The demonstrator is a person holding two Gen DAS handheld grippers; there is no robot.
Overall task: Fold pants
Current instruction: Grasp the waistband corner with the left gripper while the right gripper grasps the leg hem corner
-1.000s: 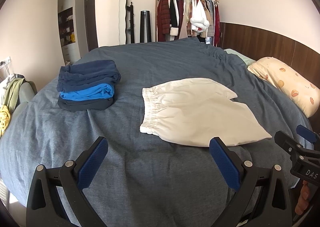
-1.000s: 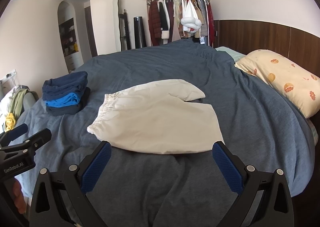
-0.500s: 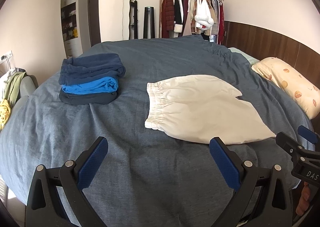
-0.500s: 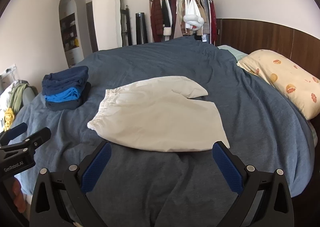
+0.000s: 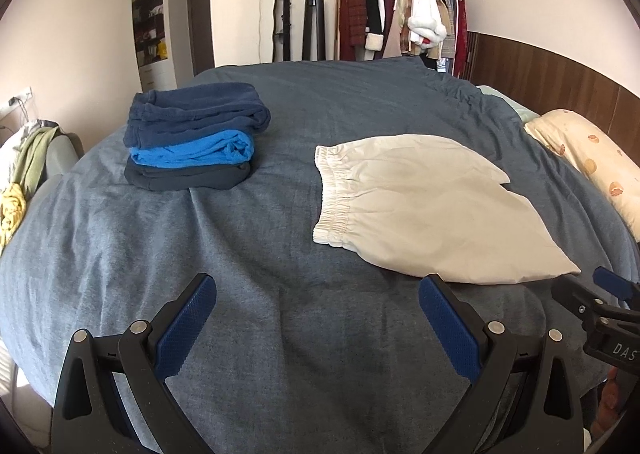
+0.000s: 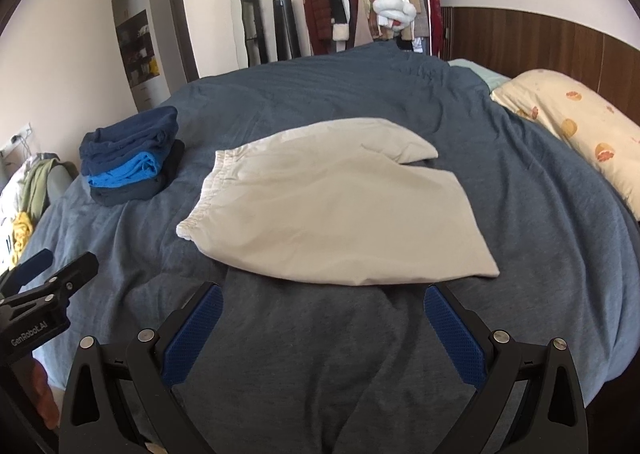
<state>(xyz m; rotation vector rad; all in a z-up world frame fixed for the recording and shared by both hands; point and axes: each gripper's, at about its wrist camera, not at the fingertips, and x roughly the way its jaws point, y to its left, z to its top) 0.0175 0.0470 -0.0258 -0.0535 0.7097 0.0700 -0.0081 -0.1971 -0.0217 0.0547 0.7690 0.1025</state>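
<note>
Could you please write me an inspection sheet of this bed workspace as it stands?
Surface: blue-grey duvet, lightly wrinkled.
Job's things: cream pants spread flat, elastic waistband toward the stack.
Clutter: stack of folded clothes, three dark and blue items.
Grippers: left gripper and right gripper both open, holding nothing, short of the pants.
Cables: nothing seen.
Surroundings: patterned pillow, clothes rack, wood headboard panel.

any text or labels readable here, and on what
"GenRobot.AI" in white on the left gripper's black body, seen from the right wrist.
"DAS", cut off by the frame edge, on the right gripper's black body, seen from the left wrist.
Nothing else readable; the shelf items are too small.
</note>
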